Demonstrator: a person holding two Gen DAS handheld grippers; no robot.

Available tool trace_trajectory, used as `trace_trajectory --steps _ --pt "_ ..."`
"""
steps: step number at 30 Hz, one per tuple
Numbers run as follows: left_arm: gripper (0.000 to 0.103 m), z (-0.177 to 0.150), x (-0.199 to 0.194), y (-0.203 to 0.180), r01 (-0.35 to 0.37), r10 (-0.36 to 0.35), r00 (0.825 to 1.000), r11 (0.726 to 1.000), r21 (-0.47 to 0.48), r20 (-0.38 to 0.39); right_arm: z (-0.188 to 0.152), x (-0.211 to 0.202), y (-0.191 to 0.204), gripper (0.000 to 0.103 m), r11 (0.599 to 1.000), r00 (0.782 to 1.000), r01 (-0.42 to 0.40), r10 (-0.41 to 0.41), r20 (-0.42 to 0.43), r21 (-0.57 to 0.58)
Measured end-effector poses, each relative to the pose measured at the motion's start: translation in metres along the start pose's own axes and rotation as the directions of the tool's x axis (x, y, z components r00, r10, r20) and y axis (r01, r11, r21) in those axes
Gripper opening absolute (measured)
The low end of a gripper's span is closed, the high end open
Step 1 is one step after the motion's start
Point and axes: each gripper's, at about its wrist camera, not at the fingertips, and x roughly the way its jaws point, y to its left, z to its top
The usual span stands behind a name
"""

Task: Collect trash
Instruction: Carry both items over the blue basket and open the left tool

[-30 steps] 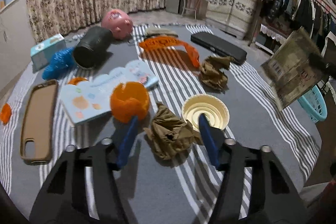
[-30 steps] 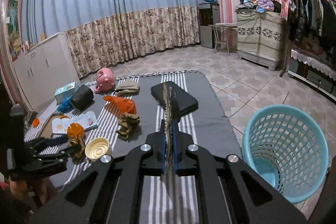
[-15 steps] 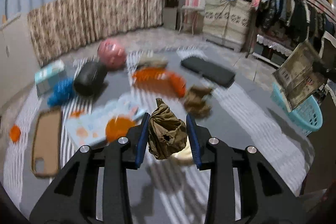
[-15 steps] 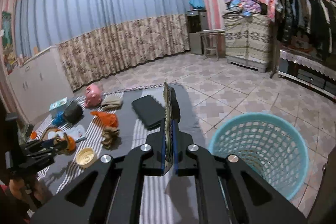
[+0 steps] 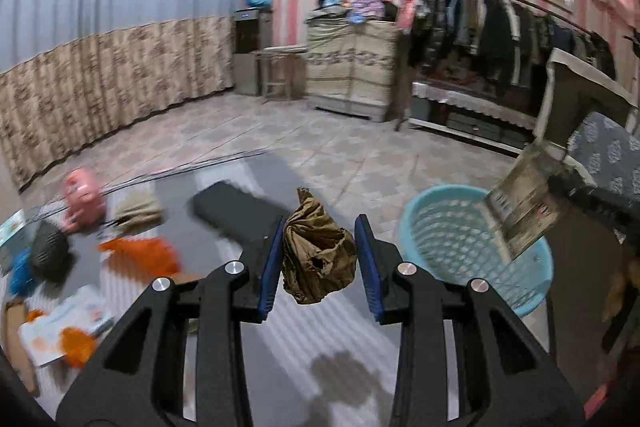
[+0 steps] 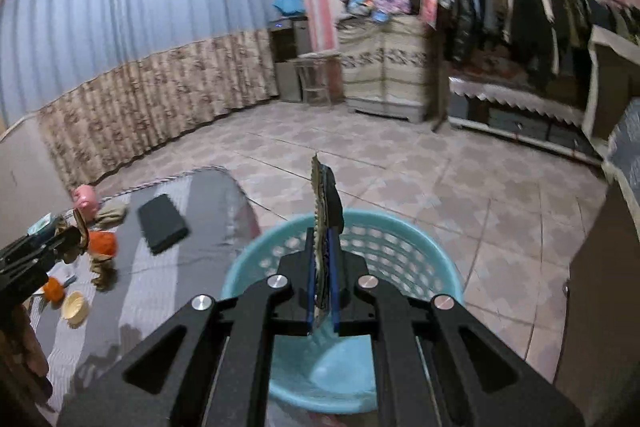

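The left gripper [image 5: 320, 261] pinches a crumpled brown paper wad [image 5: 318, 251], lifted above the striped mat [image 5: 304, 339]. The right gripper [image 6: 323, 281], pressed together on a flat printed card [image 6: 320, 203], hangs over the turquoise basket [image 6: 420, 247].

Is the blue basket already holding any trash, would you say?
No, in the right wrist view the basket floor is bare; the flat wrapper remains clamped in the right gripper.

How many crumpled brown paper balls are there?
2: one ball in the left tongs, just closed on it; one ball on the striped mat by the orange item. More may be hidden.
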Motion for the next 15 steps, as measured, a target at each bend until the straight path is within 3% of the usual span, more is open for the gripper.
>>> trace_trajectory --steps 9,15 --pt "0.034 0.010 0.063 -0.086 0.108 -0.107 0.994 0.992 0.063 -0.029 -0.016 0.037 -0.044 0.006 0.994 0.997 0.043 -0.036 -0.068 0.104" --pt "0.034 0.006 0.090 -0.114 0.154 -0.149 0.987 0.984 0.091 -0.063 -0.019 0.041 -0.058 0.006 0.990 0.995 0.065 -0.056 -0.079 0.123"
